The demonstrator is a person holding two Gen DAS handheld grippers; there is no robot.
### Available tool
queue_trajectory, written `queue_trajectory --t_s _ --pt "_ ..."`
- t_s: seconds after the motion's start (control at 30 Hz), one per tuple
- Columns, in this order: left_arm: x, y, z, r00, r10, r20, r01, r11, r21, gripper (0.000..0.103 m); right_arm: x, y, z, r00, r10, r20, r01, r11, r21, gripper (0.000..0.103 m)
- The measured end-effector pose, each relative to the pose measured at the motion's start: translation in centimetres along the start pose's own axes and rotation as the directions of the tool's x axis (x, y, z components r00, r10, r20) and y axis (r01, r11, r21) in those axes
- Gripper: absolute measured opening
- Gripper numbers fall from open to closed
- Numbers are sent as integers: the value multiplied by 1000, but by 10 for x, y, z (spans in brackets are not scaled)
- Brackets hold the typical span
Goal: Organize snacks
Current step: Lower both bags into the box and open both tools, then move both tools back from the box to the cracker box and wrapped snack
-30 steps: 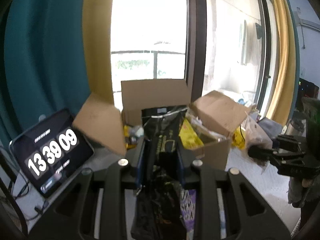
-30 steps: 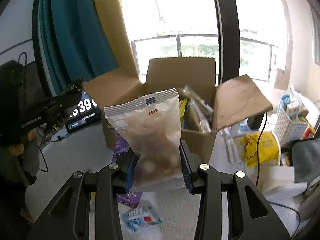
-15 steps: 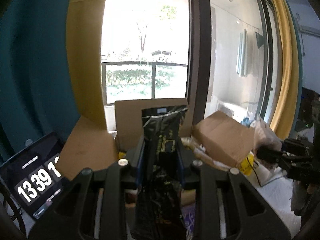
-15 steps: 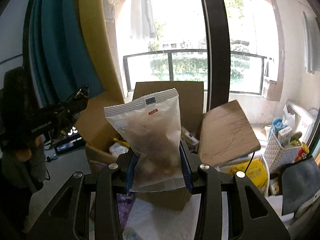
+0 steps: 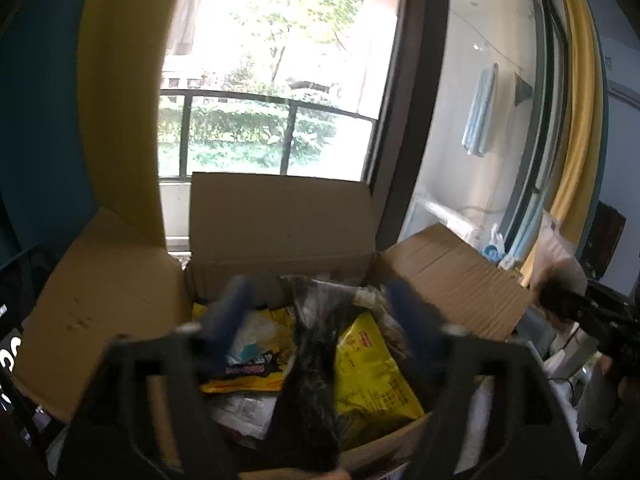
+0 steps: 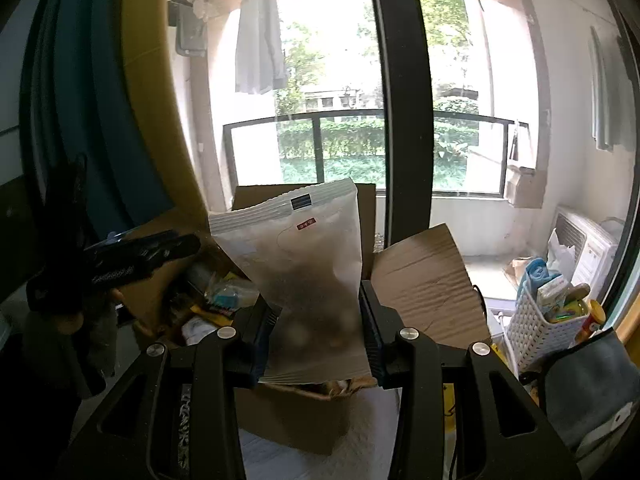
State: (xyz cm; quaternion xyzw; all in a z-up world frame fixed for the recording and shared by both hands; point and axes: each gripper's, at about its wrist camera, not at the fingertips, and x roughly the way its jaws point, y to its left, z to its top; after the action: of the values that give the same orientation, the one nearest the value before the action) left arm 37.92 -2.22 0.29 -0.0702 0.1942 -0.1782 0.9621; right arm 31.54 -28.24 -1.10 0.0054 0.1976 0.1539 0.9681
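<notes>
An open cardboard box (image 5: 280, 224) holds several snack packets, among them a yellow one (image 5: 372, 372). My left gripper (image 5: 320, 316) hangs over the box with its jaws wide apart; a black packet (image 5: 316, 364) lies blurred between them, above the pile. My right gripper (image 6: 316, 320) is shut on a frosted white bag (image 6: 304, 264) of dark round snacks, held upright over the near edge of the box (image 6: 428, 276). The left gripper (image 6: 132, 260) shows at the left of the right wrist view, and the right gripper (image 5: 588, 312) at the right of the left wrist view.
A white basket (image 6: 540, 328) of small items and a grey cloth (image 6: 592, 392) stand right of the box. A tablet (image 5: 8, 356) sits at the left. White padding (image 6: 304, 460) covers the table under the box. A window and curtains lie behind.
My left gripper moved forward over the box and opened, letting go of the black packet. My right gripper carried the white bag closer to the box.
</notes>
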Motion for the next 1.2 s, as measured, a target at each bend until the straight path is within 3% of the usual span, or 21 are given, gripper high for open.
queue_trajectory --t_s 0.07,0.27,0.43,0.6,0.8,0.83,0.9,0.93,1.2 --pt "-3 2 1 1000 5 -9 -5 1000 -5 81 5 -1 2 1000 -1 3 1 1000 10 42" --pt "-36 17 15 996 58 65 -56 998 -28 81 30 10 13 1000 19 4 -19 1000 15 42" --pt "-59 43 28 982 140 129 -133 989 -60 81 57 33 26 999 47 -11 -47 999 -14 42" --pt "-65 69 33 971 200 131 -187 977 -101 81 89 57 40 997 62 -36 -63 997 -37 42" --pt "-59 83 33 973 205 107 -192 974 -123 81 129 72 62 998 43 -52 -45 999 -30 42" --pt "-59 85 34 973 205 106 -192 974 -123 81 135 72 65 997 39 -60 -40 999 -27 43" --pt "-61 87 34 973 205 108 -192 974 -123 81 139 72 69 999 9 -50 -10 1000 -21 64" --pt "-62 87 34 973 204 107 -191 974 -123 81 137 73 71 1000 -2 -31 1 1000 -23 67" --pt "-68 82 35 975 194 111 -178 975 -135 81 108 73 61 999 -17 -34 15 998 -54 68"
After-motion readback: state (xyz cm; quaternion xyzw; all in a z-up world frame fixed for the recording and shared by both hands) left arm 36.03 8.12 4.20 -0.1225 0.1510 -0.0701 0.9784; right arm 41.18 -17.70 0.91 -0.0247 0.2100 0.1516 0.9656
